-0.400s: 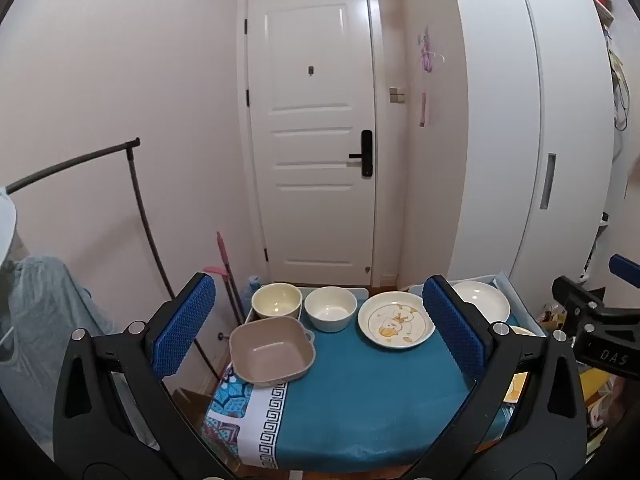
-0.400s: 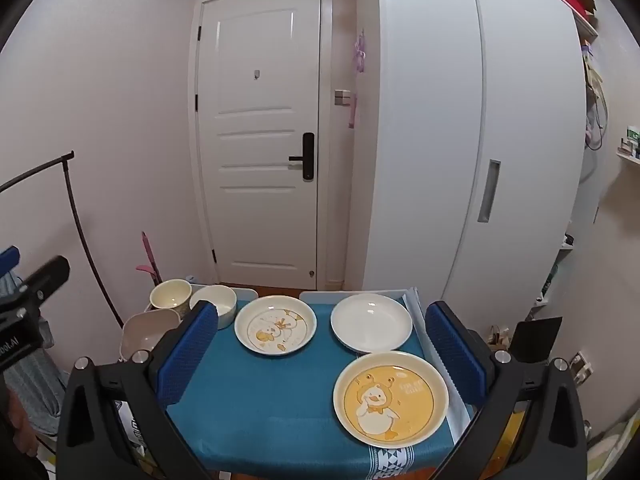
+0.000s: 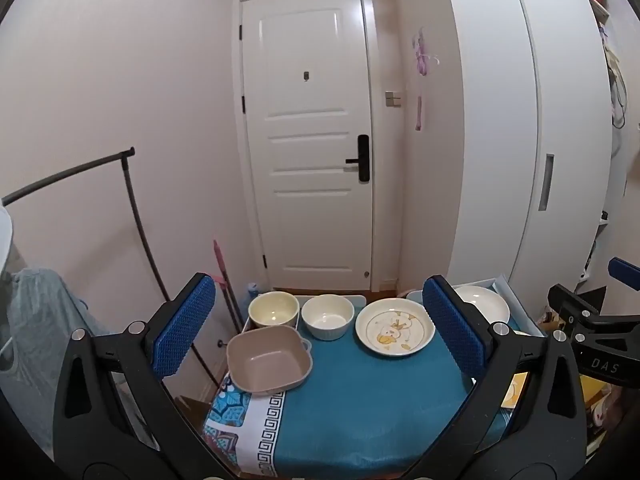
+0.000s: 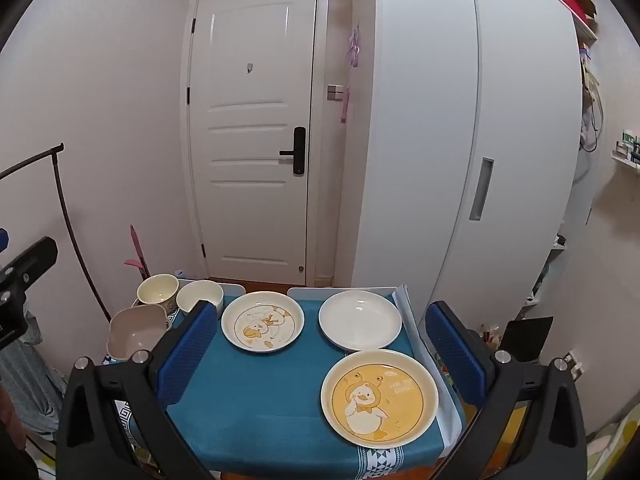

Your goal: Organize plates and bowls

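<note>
A small table under a teal cloth (image 3: 360, 400) carries the dishes. In the left wrist view a square beige bowl (image 3: 269, 364) sits at the front left, with a cream bowl (image 3: 274, 309) and a white bowl (image 3: 327, 316) behind it. A white duck plate (image 3: 395, 331) lies in the middle. My left gripper (image 3: 320, 326) hangs open before the table, holding nothing. In the right wrist view a yellow duck plate (image 4: 378, 396) lies nearest, a plain white plate (image 4: 360, 319) behind it and the white duck plate (image 4: 262, 327) to its left. My right gripper (image 4: 322, 352) is open and empty.
A white door (image 3: 308, 160) stands behind the table and a white wardrobe (image 4: 460, 140) to its right. A dark clothes rail (image 3: 132, 208) and a pink mop handle (image 3: 220, 264) stand at the left. Pale blue trays (image 4: 404, 300) lie under the far dishes.
</note>
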`<state>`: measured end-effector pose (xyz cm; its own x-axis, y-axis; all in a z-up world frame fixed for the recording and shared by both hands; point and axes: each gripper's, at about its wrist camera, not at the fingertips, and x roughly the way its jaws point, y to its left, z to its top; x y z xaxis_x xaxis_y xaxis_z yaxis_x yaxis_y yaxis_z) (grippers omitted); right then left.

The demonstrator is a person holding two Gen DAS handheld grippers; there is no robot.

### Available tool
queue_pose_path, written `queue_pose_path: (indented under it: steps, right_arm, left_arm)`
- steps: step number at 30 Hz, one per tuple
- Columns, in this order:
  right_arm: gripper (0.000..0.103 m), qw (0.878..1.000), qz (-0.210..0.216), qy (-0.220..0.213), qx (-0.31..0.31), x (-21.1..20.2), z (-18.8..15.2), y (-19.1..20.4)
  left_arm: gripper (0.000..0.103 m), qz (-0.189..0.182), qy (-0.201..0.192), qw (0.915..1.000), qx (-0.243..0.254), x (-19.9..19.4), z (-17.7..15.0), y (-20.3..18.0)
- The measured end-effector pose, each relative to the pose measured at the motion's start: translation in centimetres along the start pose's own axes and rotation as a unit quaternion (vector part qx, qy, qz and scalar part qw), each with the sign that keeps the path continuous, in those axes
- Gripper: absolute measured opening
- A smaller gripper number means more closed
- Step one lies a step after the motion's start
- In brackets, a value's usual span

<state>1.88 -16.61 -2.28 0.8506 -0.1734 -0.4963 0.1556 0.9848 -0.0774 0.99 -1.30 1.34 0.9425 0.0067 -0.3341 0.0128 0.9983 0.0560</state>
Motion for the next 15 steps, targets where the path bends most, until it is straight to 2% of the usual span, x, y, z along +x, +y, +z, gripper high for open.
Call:
queue_pose_path:
  steps: [15]
  right_arm:
    - [0.103,1.000,0.004,-0.007,0.000,0.16,-0.48,-0.41]
  left_arm:
    - [0.103,0.003,0.002,0.9999,0.011,0.38,-0.19,-0.55]
